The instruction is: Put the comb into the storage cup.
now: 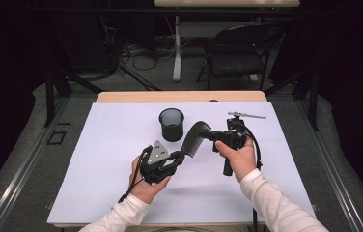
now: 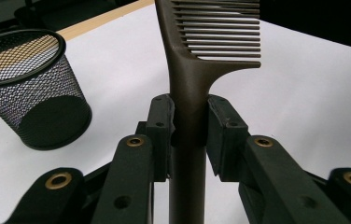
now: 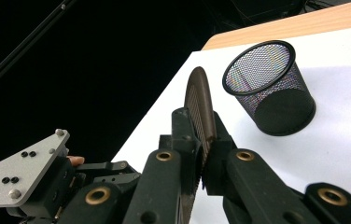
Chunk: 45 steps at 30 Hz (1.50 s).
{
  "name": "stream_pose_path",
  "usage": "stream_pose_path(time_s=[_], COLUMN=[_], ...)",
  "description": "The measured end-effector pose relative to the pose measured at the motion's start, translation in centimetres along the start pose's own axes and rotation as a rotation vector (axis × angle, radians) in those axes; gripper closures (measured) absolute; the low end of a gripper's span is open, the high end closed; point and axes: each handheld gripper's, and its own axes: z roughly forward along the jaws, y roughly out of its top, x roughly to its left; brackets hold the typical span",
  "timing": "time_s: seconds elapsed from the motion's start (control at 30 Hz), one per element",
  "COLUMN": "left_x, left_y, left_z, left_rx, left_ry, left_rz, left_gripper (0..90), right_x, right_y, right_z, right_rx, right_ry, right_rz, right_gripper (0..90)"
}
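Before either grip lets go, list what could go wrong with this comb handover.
1. Both grips are shut on the dark brown plastic comb: the left hand-held gripper on its handle, the right hand-held gripper across its thin teeth. Pulling apart could bend or snap teeth.
2. The toothed end gives a narrow hold; it may slip once the left releases.
3. The black mesh cup stands close; a swing could tip it.

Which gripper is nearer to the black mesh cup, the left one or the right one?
Right, though only by a little. The right gripper holds the comb's toothed end just right of the mesh cup. The left gripper clamps the comb's handle lower, nearer the person.
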Motion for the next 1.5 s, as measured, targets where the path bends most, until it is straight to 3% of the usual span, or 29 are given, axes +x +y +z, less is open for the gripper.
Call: stream_pose_path(time_s=[1.5], left_x=[0.21], left_y=[0.01], left_z=[-0.12], left_rx=[-0.024], left_ry=[0.003], left_rz=[-0.006], left_gripper=[70.6], right_x=[0.41], right_y=[-0.11], right_z=[-0.11], right_rx=[-0.026], right_ry=[0.024], right_rz=[-0.011], right_gripper=[86.9])
